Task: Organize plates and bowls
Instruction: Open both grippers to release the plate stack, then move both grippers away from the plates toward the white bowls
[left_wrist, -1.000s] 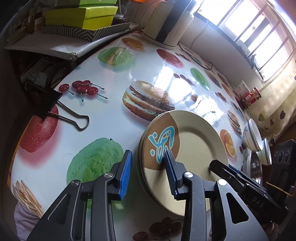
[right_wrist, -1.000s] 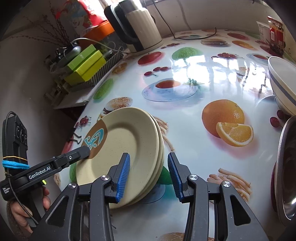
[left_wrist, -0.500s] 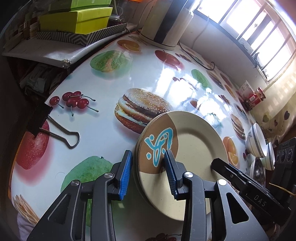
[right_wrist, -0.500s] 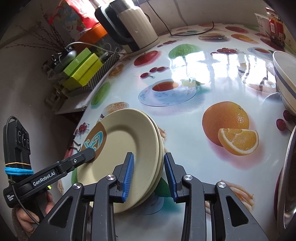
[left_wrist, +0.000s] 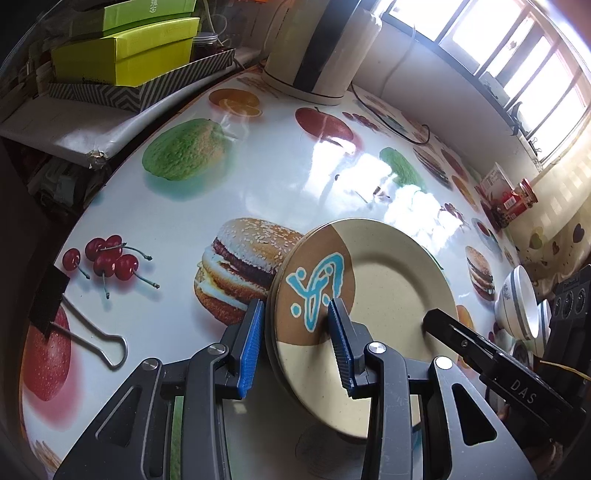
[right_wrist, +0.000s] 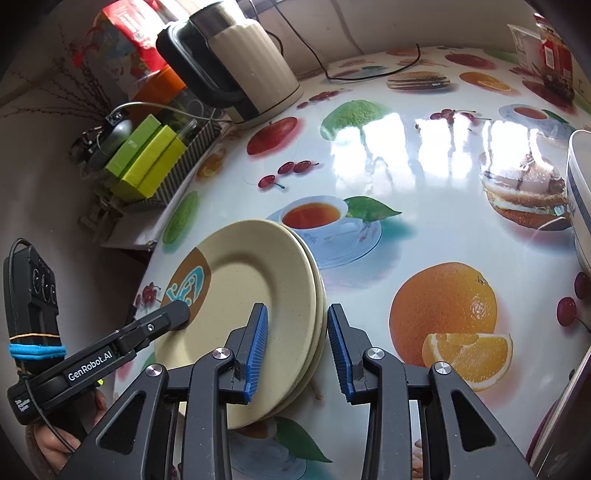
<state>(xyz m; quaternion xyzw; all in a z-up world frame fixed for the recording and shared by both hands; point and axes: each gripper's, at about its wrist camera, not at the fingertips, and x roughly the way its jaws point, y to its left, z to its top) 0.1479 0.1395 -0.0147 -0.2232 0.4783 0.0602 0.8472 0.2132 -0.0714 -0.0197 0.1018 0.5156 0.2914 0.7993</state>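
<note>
A stack of beige plates (left_wrist: 391, 288) with a brown patch and blue mark on the top one is held up off the fruit-print table (left_wrist: 258, 177). My left gripper (left_wrist: 293, 339) is shut on the stack's near rim at the brown patch. My right gripper (right_wrist: 295, 350) is shut on the opposite rim of the same stack (right_wrist: 251, 295). Each gripper shows in the other's view: the right one (left_wrist: 491, 362) at the far rim, the left one (right_wrist: 110, 347) on the blue mark. White bowls with blue bands (left_wrist: 517, 302) stand at the table's right side.
A cream electric kettle (right_wrist: 247, 70) with its cord stands at the back. Green boxes in a striped tray (left_wrist: 133, 62) sit on a side shelf. A binder clip (left_wrist: 74, 314) lies at the left edge. A red jar (left_wrist: 517, 199) stands near the window. A bowl rim (right_wrist: 580, 192) is at right.
Both grippers closed further onto the plate stack's rims. The stack has risen off the table and tilted, and both moved with it toward the back.
</note>
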